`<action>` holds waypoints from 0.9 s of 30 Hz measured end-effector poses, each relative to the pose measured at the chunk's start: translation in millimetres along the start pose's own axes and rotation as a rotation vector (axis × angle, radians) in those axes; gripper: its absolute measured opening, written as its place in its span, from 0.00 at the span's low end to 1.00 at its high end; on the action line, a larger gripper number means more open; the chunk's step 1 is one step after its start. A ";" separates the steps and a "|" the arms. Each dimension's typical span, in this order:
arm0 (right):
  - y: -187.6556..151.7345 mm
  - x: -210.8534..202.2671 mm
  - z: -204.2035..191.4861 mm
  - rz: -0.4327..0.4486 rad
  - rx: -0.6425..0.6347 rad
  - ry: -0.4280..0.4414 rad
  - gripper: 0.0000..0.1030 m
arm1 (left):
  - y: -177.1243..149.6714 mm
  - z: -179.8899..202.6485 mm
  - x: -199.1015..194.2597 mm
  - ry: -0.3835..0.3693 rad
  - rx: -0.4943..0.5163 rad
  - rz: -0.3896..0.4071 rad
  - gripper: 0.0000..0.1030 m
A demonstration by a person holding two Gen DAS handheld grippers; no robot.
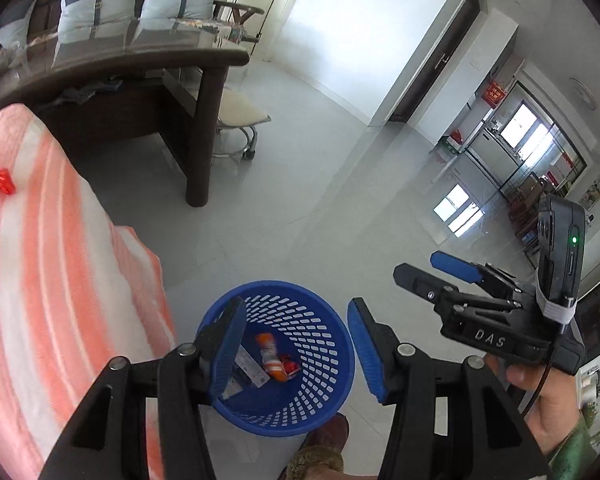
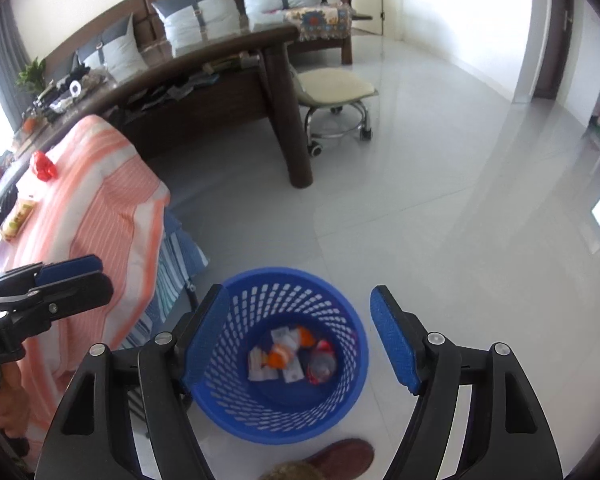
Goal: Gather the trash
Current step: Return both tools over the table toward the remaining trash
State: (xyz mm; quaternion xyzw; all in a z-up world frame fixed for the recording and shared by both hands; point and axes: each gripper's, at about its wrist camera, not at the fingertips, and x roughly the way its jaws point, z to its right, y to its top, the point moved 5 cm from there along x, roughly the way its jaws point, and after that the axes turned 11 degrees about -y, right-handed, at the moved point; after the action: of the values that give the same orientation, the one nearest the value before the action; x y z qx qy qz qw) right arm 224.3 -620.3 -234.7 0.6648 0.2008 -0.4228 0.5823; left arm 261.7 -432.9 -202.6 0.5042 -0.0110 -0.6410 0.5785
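**Both grippers empty above the trash basket**

The blue perforated basket (image 2: pixel 284 356) stands upright on the pale tiled floor (image 2: pixel 440 240), just beside the hanging edge of an orange-and-white striped cloth (image 2: pixel 100 216). Inside the basket lie several pieces of trash (image 2: pixel 290 354): white wrappers, orange-marked packets and a red-capped item, all resting on the bottom.

The left gripper (image 1: pixel 296 350) hangs over the basket with its blue pads set moderately apart; nothing sits between them. The right gripper (image 2: pixel 300 340) is likewise above the basket, jaws spread wide and empty.

On the tabletop under the striped cloth, well apart from the basket, remain a crumpled red wrapper (image 2: pixel 43 166) and a yellow-green packet (image 2: pixel 18 218). A slipper toe (image 2: pixel 340 458) shows on the floor just beside the basket's near rim. Beyond the basket stand a dark wooden table leg (image 2: pixel 294 128) and a wheeled stool (image 2: pixel 336 96).
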 end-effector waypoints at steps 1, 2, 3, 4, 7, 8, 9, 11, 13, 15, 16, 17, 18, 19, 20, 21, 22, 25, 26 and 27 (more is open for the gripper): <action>3.7 -11.4 0.5 0.038 0.008 -0.004 0.77 | -2.2 2.2 -15.0 0.012 0.018 0.018 0.52; 8.1 -22.2 0.4 0.076 0.014 -0.008 0.80 | -4.7 3.4 -28.4 0.021 0.033 0.035 0.52; 10.6 -33.7 -0.1 0.113 0.019 -0.013 0.82 | -10.4 3.2 -42.6 0.029 0.042 0.045 0.52; 15.1 -41.9 -2.1 0.147 0.021 -0.021 0.84 | -16.7 0.8 -54.5 0.039 0.049 0.053 0.53; 20.5 -63.2 -16.7 0.223 0.008 -0.043 0.87 | -47.2 -14.6 -91.7 0.103 0.050 0.061 0.56; 21.4 -67.9 -25.6 0.242 -0.005 -0.044 0.87 | -58.8 -22.9 -103.1 0.130 0.042 0.059 0.56; 21.0 -73.0 -37.1 0.261 -0.024 -0.045 0.88 | -69.8 -31.5 -114.8 0.156 0.032 0.057 0.56; 19.1 -80.3 -64.7 0.292 -0.075 -0.038 0.88 | -92.4 -50.9 -138.7 0.210 0.008 0.058 0.56; 11.2 -86.1 -97.7 0.307 -0.127 -0.007 0.88 | -113.7 -69.9 -167.9 0.266 -0.018 0.058 0.56; -0.8 -89.0 -133.8 0.295 -0.177 0.041 0.90 | -131.2 -91.7 -190.8 0.326 -0.043 0.059 0.56; -8.3 -91.4 -152.6 0.285 -0.200 0.068 0.92 | -138.4 -103.3 -202.6 0.357 -0.055 0.061 0.56; -16.3 -94.7 -172.0 0.276 -0.223 0.099 0.93 | -144.3 -115.1 -214.6 0.386 -0.072 0.067 0.56; -25.1 -98.6 -191.4 0.268 -0.247 0.133 0.93 | -150.7 -126.6 -227.3 0.410 -0.090 0.075 0.56; -34.6 -103.0 -211.7 0.258 -0.272 0.165 0.93 | -155.6 -137.4 -239.4 0.429 -0.108 0.084 0.56; -43.9 -105.8 -231.4 0.248 -0.297 0.190 0.93 | -161.1 -148.3 -250.2 0.444 -0.125 0.091 0.56; -52.3 -110.0 -250.8 0.237 -0.321 0.212 0.93 | -166.5 -159.5 -261.8 0.461 -0.142 0.096 0.56; -60.9 -113.2 -270.2 0.223 -0.343 0.235 0.94 | -170.9 -169.7 -271.7 0.481 -0.158 0.098 0.56; -83.4 -114.5 -321.8 0.164 -0.396 0.288 0.94 | -181.3 -199.5 -294.9 0.526 -0.197 0.105 0.56; -88.7 -113.5 -336.6 0.149 -0.413 0.295 0.94 | -183.8 -207.8 -300.8 0.534 -0.208 0.107 0.56; -93.5 -111.5 -351.1 0.139 -0.429 0.290 0.94 | -185.9 -215.4 -306.8 0.537 -0.212 0.115 0.56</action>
State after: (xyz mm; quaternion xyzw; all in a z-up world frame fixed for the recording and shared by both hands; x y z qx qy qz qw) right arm 205.9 -241.3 -215.0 0.5919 0.3210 -0.2300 0.7027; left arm 213.3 -17.9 -225.0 0.5909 0.1810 -0.4486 0.6456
